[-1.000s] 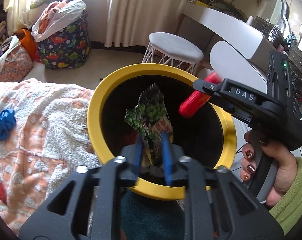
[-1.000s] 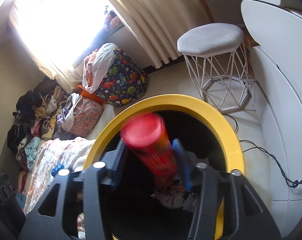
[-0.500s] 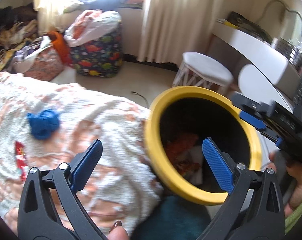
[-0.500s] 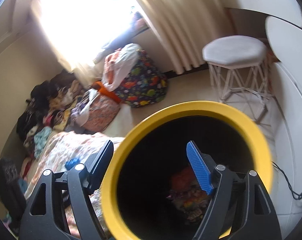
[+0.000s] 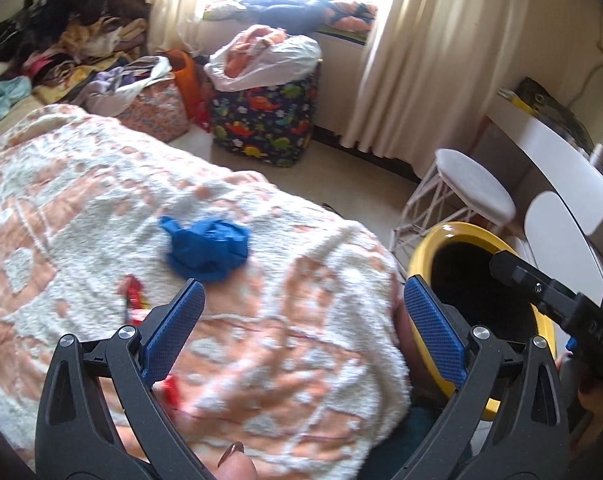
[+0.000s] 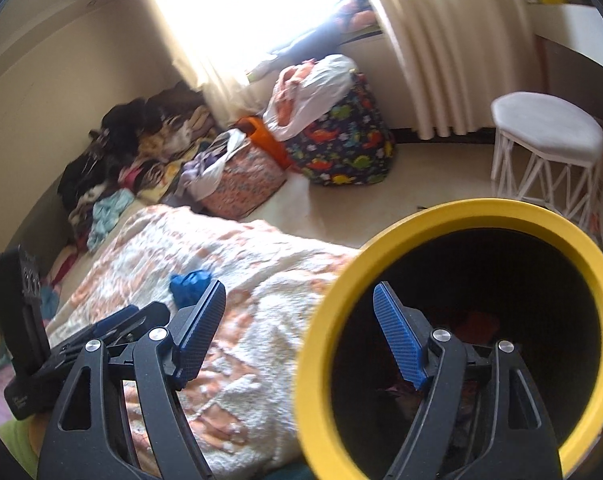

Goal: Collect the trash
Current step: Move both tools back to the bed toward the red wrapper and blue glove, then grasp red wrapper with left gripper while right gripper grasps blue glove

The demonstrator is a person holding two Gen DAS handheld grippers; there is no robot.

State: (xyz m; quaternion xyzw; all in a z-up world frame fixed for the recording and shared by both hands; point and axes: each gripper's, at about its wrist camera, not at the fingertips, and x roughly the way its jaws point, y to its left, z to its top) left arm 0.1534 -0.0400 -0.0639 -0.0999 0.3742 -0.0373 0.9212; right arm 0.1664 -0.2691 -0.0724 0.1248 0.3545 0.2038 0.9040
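A yellow-rimmed black bin (image 5: 423, 248) (image 6: 477, 210) stands beside the bed, with wrappers and a red item (image 6: 477, 326) at its bottom. A crumpled blue piece of trash (image 5: 205, 248) (image 6: 189, 284) lies on the orange-and-white blanket (image 5: 81, 200). A red wrapper (image 5: 135, 300) lies near my left gripper's left finger. My left gripper (image 5: 303, 328) is open and empty above the blanket. My right gripper (image 6: 299, 330) is open and empty at the bin's left rim.
A white stool (image 5: 473, 188) (image 6: 549, 128) stands behind the bin, next to a white desk (image 5: 557, 160). A dinosaur-print bag (image 5: 265, 116) (image 6: 341, 148), a floral bag (image 6: 241, 176) and piles of clothes (image 6: 141, 152) line the window wall.
Both grippers opened and dropped the green wrapper and the red can into the bin. Both then swung left, away from the bin, toward the blanket.
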